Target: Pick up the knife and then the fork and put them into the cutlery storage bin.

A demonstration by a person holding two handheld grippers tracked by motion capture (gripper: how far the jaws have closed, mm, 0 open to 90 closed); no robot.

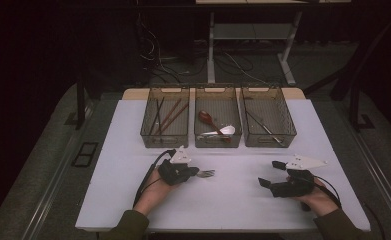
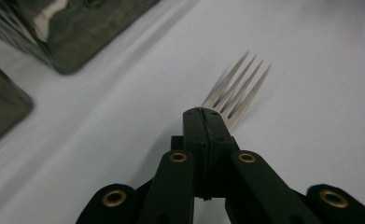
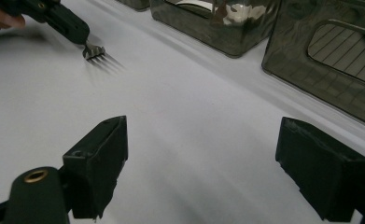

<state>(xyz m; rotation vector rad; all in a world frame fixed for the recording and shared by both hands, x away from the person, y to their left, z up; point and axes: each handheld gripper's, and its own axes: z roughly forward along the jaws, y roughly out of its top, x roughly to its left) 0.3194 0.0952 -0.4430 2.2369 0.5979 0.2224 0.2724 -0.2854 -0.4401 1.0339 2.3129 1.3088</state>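
Left hand-held gripper is clenched on a fork: in the left gripper view the jaws meet flush over the neck, tines sticking out past the tips toward the upper right of that frame. In the high view the fork sits lower centre-left, just above the white worktop, tines pointing right. I can't tell whether it's lifted clear or skimming the surface.

Right hand-held gripper is released, jaws wide apart with nothing between them, parked lower right of the high view.

3 smoked bins along the upper centre of the high view:
- left bin: chopsticks
- middle bin: spoons, 1 brown, 1 white
- right bin: long metal cutlery, too small to say for sure it's forks

Step in hand, my read: sorting, with the fork picked up and in carry toward a bin. The right bin looks the likely target, since metal goes with metal.

Next move calls for: lift enough to clear the bin rim, travel up and right in the high view, angle the tines down over the bin, then release. The grip is near the tines, so the handle weight hangs behind the jaws; watch for swivel. Right hand-held gripper stays out of the path.
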